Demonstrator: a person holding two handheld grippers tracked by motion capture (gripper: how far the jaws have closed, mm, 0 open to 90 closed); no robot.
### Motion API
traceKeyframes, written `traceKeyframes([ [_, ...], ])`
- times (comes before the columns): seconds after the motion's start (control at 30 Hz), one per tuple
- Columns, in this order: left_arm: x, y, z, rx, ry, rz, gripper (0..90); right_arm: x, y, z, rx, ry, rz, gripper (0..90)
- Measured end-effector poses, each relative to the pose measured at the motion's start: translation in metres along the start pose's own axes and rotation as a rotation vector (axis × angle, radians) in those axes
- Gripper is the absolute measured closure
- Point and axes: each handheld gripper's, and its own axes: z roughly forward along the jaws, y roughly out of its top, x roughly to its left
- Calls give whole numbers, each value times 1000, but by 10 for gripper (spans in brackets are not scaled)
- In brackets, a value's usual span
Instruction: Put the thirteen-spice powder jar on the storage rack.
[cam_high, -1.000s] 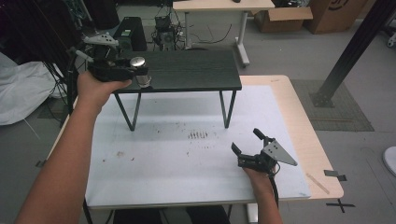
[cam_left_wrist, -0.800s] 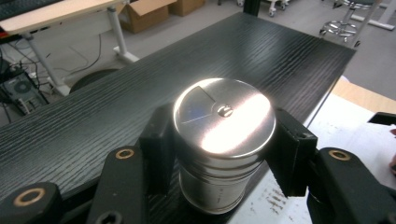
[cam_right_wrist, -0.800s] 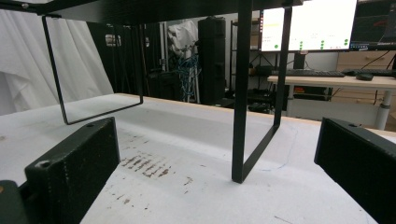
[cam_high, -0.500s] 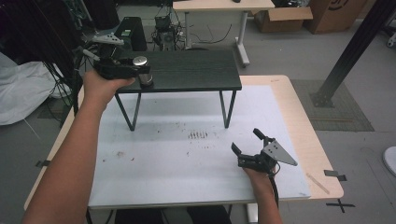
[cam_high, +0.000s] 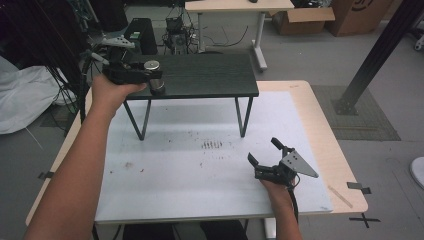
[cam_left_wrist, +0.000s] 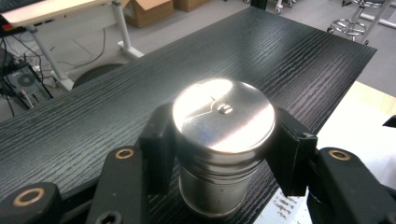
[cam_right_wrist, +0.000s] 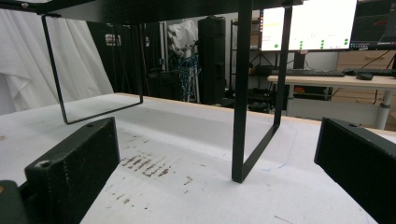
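Note:
A small steel canister (cam_high: 154, 76) with a shiny lid (cam_left_wrist: 223, 114) stands at the left front corner of a black raised shelf (cam_high: 210, 75). My left gripper (cam_high: 150, 77) is shut on the canister, one jaw on each side of it, as the left gripper view shows (cam_left_wrist: 223, 154). The canister's base looks to be on the shelf top. My right gripper (cam_high: 266, 152) rests low on the white mat (cam_high: 200, 170) at the front right, its jaws wide apart with nothing between them (cam_right_wrist: 215, 168).
The shelf stands on thin black metal legs (cam_right_wrist: 243, 93) over the mat. Dark scuff marks (cam_high: 212, 144) lie mid-mat. The wooden table edge (cam_high: 340, 165) runs along the right. Desks, boxes and cables fill the floor behind.
The left hand with the canister has shifted slightly along the shelf's left front corner. The right gripper has stayed put.

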Motion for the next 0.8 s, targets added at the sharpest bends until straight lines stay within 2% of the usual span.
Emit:
traceKeyframes([
  [0.2,0,0,1,6,-2,6,487,0,0,0,-1,0,1,0],
  [0.27,0,-1,2,13,7,6,421,0,0,0,0,-1,2,0],
  [0.37,-1,-1,3,18,6,7,387,0,0,0,-1,-1,3,0],
  [0.67,-2,0,-1,-14,3,-4,330,0,0,0,-2,0,5,0],
  [0.8,-3,0,-5,-28,14,-7,310,-1,0,0,-2,0,8,0],
])
